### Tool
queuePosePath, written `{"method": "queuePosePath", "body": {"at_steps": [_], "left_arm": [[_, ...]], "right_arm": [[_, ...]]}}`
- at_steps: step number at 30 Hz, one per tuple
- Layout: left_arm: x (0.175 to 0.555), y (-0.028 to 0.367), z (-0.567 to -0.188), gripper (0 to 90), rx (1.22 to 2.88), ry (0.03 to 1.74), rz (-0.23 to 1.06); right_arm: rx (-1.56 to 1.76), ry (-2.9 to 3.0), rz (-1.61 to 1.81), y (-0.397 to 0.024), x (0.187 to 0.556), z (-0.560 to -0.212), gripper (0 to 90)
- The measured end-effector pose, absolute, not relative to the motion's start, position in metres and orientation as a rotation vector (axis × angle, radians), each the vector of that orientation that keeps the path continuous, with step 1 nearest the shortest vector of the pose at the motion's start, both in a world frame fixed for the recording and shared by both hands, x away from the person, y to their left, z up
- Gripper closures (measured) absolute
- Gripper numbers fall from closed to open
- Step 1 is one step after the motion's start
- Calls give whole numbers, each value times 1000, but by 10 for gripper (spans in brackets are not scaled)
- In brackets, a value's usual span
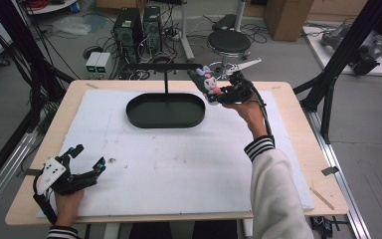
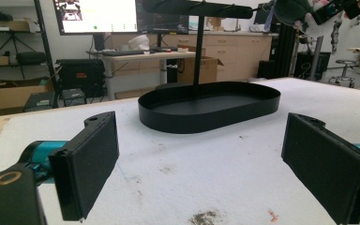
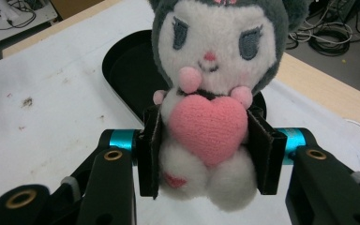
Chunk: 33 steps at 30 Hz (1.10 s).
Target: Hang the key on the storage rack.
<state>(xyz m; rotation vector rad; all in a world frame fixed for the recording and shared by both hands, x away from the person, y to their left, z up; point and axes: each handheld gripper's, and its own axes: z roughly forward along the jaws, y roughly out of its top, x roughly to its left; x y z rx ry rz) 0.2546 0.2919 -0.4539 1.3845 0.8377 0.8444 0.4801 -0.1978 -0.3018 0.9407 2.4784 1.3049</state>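
Observation:
A plush doll (image 3: 211, 70) with a grey hood, white face and pink heart is clamped at its body between the jaws of my right gripper (image 3: 208, 150). In the high view the doll (image 1: 208, 80) hangs in the air just right of the black oval tray (image 1: 165, 110), near the right end of the tray's T-shaped hanger bar (image 1: 164, 66). My right gripper (image 1: 225, 93) is shut on it. My left gripper (image 1: 88, 162) rests open near the table's front left corner, its pads (image 2: 93, 161) wide apart with nothing between them, facing the tray (image 2: 211, 105).
A white foam sheet (image 1: 179, 164) covers the wooden table (image 1: 298, 114). Black frame posts stand at the left and right table sides. Computers, cables and a stool sit on the floor beyond the far edge.

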Motion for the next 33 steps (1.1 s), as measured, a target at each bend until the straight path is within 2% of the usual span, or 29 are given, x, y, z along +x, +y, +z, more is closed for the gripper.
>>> {"method": "queuePosePath", "body": {"at_steps": [33], "left_arm": [[255,292,-454,118,1383,839,845]], "right_arm": [[919,2439,1300,-176,494,-277,538]]}}
